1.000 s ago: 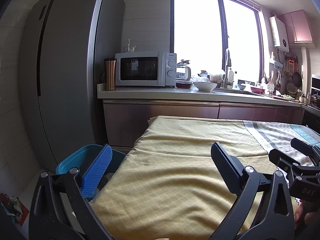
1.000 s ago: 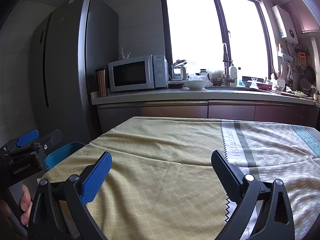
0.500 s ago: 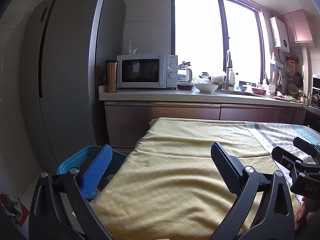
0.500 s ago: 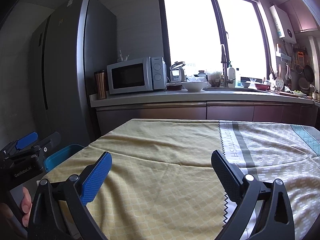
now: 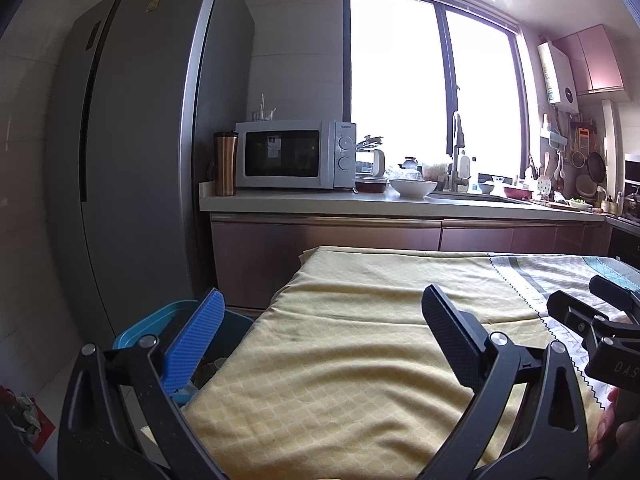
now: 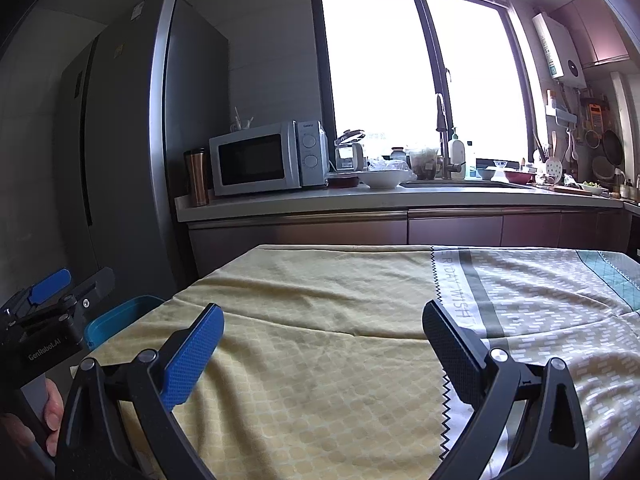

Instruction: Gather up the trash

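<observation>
Fingers (image 5: 200, 332) of both grippers spread wide, level above the tablecloth (image 5: 340, 360).

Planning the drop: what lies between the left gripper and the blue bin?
Nothing. In the left wrist view the left gripper, open and empty, hangs at the tablecloth edge; the blue bin sits just beyond its blue finger.

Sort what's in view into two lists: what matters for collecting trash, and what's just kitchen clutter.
For the job:
blue bin, scraps visible inside
left gripper, jaws open, empty
right gripper, jaws open, empty

Just lying about:
microwave
copper tumbler
white bowl
yellow tablecloth
</observation>
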A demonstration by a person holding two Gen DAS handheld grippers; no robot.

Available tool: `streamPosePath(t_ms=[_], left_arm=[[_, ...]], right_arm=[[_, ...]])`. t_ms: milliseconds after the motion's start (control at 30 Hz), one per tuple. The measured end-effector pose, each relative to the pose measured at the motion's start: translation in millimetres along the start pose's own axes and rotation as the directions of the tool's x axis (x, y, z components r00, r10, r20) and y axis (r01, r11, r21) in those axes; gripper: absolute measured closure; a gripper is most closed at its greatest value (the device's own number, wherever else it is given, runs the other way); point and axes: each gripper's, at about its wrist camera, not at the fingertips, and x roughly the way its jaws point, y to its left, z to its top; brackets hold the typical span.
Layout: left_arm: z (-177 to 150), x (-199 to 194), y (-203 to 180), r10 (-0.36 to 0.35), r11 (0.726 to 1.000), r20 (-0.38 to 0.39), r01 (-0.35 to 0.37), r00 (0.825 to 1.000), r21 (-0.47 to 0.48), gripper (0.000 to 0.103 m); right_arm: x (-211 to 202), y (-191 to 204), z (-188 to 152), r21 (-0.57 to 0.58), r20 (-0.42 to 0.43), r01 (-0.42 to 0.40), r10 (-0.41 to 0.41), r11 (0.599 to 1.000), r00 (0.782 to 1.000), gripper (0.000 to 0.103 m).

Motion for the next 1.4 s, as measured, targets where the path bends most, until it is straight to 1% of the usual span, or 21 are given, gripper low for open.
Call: streamPosePath(t_ms=[1400], left_arm=[[0.2, 2.3, -1.6, 0.004, 1.0, -0.012, -0.004, 1.0, 0.011, 0.006]], right_arm=[[-0.3, -0.2, 4.4, 0.003, 0.01, -0.015, 0.015, 1.0, 1.0, 0.007]])
